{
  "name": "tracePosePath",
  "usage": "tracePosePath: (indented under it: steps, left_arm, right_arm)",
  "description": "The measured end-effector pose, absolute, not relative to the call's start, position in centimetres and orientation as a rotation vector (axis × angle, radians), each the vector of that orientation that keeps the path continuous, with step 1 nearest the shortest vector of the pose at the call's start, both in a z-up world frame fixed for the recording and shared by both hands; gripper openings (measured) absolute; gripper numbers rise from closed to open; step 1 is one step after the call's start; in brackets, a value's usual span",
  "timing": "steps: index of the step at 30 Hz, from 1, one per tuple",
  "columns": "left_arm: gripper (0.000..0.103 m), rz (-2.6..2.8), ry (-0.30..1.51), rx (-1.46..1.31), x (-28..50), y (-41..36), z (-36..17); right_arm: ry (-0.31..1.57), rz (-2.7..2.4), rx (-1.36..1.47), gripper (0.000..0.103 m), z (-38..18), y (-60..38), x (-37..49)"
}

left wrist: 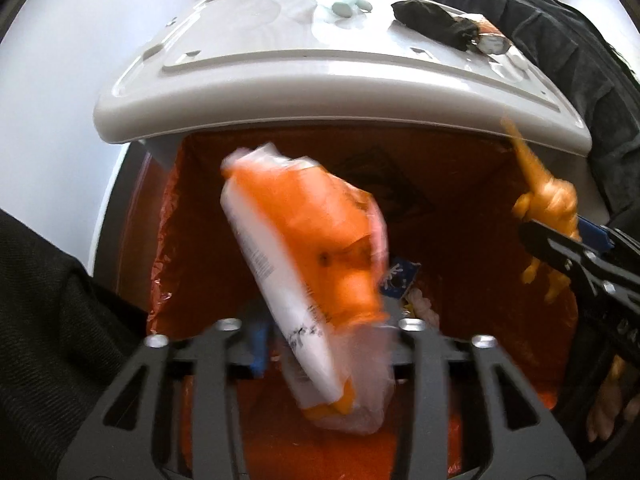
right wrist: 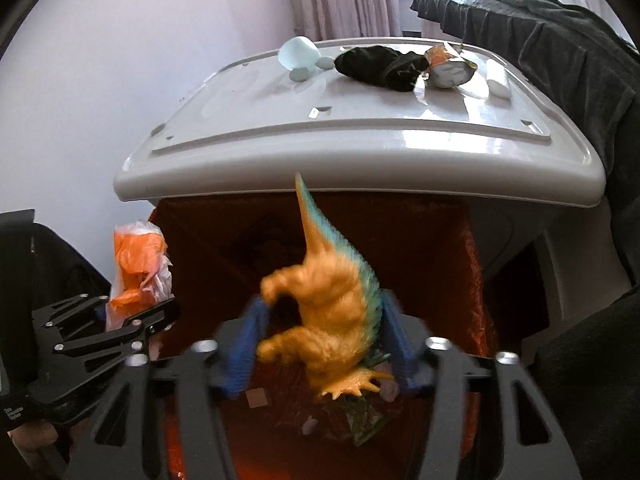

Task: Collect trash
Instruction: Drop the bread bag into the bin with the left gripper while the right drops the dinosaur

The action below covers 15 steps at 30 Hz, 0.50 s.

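Note:
A bin lined with an orange bag (left wrist: 460,200) stands open below both grippers, also in the right wrist view (right wrist: 452,264). My left gripper (left wrist: 320,332) is shut on an orange and white plastic packet (left wrist: 304,252), held over the bin; the packet also shows in the right wrist view (right wrist: 138,264). My right gripper (right wrist: 324,344) is shut on an orange toy dinosaur with a teal back (right wrist: 332,300), tail up, over the bin. The dinosaur (left wrist: 548,208) and right gripper (left wrist: 560,240) show at the right of the left wrist view.
A white plastic lid (right wrist: 360,140) lies over the bin's far side, holding a pale blue object (right wrist: 298,54), a black bundle (right wrist: 380,64) and a crumpled wrapper (right wrist: 450,68). Dark cloth (right wrist: 540,40) hangs at the right. Trash lies in the bin (left wrist: 400,280).

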<state>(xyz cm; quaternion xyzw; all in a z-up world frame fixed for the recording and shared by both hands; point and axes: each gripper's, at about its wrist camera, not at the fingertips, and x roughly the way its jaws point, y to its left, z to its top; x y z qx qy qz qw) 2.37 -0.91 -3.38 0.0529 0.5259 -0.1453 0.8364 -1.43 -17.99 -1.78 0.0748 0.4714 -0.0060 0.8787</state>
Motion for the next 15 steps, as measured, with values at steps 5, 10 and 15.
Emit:
tracePosePath:
  steps: [5, 10, 15]
  left_arm:
    - [0.087, -0.258, 1.133, 0.080, 2.8, -0.3, -3.7]
    - [0.087, -0.261, 1.138, 0.108, 2.7, -0.8, -3.8]
    - [0.087, -0.296, 1.097, 0.078, 2.6, -0.9, -2.8]
  right_arm:
    - [0.909, -0.091, 0.204, 0.083, -0.7, -19.4, -1.9]
    - [0.893, -0.142, 0.313, 0.083, -0.7, -21.5, -2.1]
    - [0.878, -0.129, 0.331, 0.083, 0.2, -22.2, -1.1]
